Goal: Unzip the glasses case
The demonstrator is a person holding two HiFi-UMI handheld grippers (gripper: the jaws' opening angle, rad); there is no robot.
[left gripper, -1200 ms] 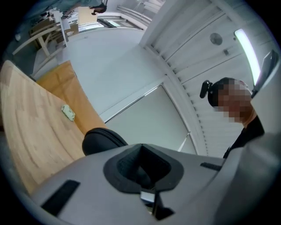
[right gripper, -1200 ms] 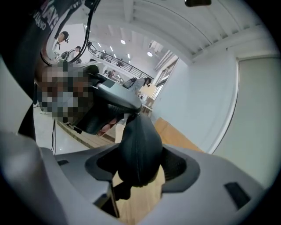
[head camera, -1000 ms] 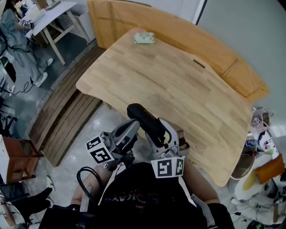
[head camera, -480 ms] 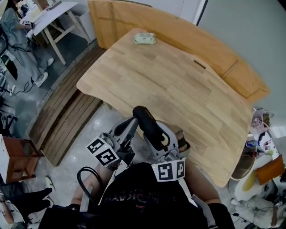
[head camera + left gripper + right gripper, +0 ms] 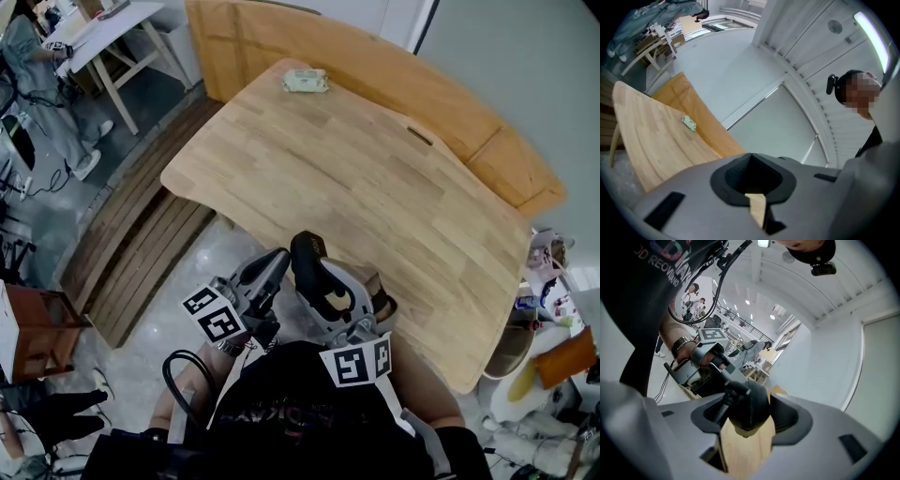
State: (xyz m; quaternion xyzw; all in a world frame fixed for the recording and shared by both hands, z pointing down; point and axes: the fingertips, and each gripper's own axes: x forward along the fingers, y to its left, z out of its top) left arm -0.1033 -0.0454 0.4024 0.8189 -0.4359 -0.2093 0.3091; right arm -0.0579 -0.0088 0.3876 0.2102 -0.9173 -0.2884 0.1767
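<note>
A black glasses case [image 5: 309,260] is held up over the floor, just short of the wooden table's [image 5: 375,178] near edge. My right gripper [image 5: 330,292] is shut on it, and the case's rounded end [image 5: 749,408] fills the space between the jaws in the right gripper view. My left gripper [image 5: 272,265] is shut, with its tips against the case's left side [image 5: 725,399]. Whether they pinch a zipper pull is hidden. In the left gripper view the closed jaws show only a sliver of wood, and the case is out of sight.
A small green-and-white packet [image 5: 306,82] lies at the table's far end, also the packet [image 5: 689,123] in the left gripper view. A wooden panel [image 5: 281,37] stands behind the table. A person [image 5: 33,66] works at a white table top left. Clutter [image 5: 548,309] sits at the right.
The case has swung to stand steeper and shifted right, closer to my body. The left gripper has stayed at its side, sinking a little.
</note>
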